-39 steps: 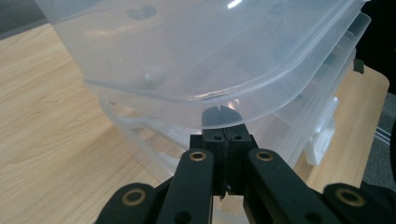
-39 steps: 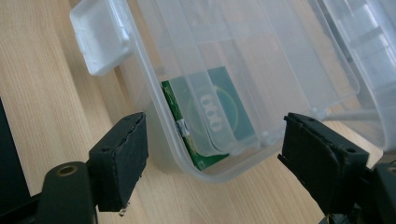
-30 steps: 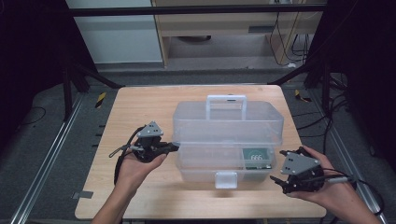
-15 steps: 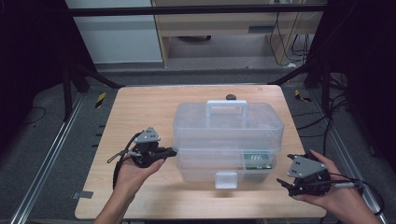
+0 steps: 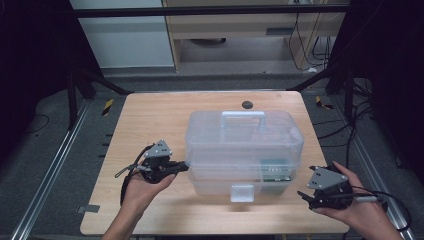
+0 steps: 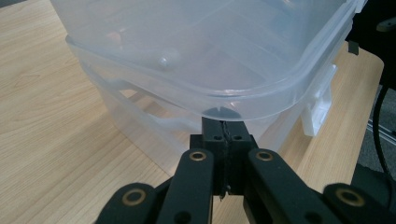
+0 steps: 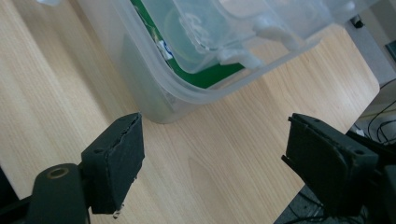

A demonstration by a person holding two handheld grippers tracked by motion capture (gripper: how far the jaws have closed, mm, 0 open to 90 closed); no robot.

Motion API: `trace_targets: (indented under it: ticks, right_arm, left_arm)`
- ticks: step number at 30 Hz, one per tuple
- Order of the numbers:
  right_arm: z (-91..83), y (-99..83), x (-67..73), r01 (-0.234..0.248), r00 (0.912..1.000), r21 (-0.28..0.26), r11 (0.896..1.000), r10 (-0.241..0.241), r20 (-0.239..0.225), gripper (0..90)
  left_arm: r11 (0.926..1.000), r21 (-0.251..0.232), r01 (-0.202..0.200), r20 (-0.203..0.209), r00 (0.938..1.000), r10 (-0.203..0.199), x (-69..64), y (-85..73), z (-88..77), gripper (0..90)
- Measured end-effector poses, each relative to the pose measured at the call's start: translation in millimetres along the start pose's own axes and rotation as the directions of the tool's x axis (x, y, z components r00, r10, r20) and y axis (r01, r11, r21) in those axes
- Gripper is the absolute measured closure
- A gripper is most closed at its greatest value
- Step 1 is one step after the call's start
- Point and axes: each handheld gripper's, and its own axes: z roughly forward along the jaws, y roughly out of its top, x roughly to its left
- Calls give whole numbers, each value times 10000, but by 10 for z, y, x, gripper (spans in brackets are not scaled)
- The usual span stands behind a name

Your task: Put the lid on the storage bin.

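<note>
From the high view, a clear plastic box [image 5: 244,150] sits closed on the wooden table [image 5: 150,120], a little right of centre, with a handle [image 5: 243,119] on its lid and a white latch [image 5: 242,192] at the near face; something green [image 5: 274,172] shows through its near right corner (what it is cannot be told). The left gripper [image 5: 181,167] is at the box's left side just under the lid rim, and the right gripper [image 5: 304,197] lies near the table's right front corner, apart from the box. Bare wood lies to the left of the box and along the front edge. In the left gripper view, the jaws are pressed together with nothing between them, their tips right under the rounded rim of the lid [image 6: 261,100], whose corner overhangs the base; the latch [image 6: 320,105] hangs at the right. In the right gripper view, the jaws stand wide apart and hold nothing, with open wood between them and the box [image 7: 159,88] corner just beyond the left jaw, the green thing [image 7: 215,74] inside it.
</note>
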Motion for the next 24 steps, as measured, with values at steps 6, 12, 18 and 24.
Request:
trace_targets:
  ticks: [6, 12, 18, 24]
  right_arm:
    - [88, -59, -77, -364, 9989, 296, 9989, 355, 317, 189]
    - [169, -119, -245, -690, 9957, 640, 9956, 648, 662, 200]
    - [264, -159, -383, -1127, 9897, 774, 9906, 1050, 969, 225]
    - [526, -226, -567, -2147, 9617, 871, 9728, 1950, 1924, 223]
  left_arm:
    - [9996, 238, -148, -221, 9996, 154, 40, -59, -40, 899]
    - [9993, 349, -125, -919, 9956, 157, 180, -106, -147, 898]
    - [9954, 948, -131, -1667, 9856, 289, 404, -190, -101, 886]
    - [9921, 1253, -5, -2599, 9651, 333, 663, -285, 48, 825]
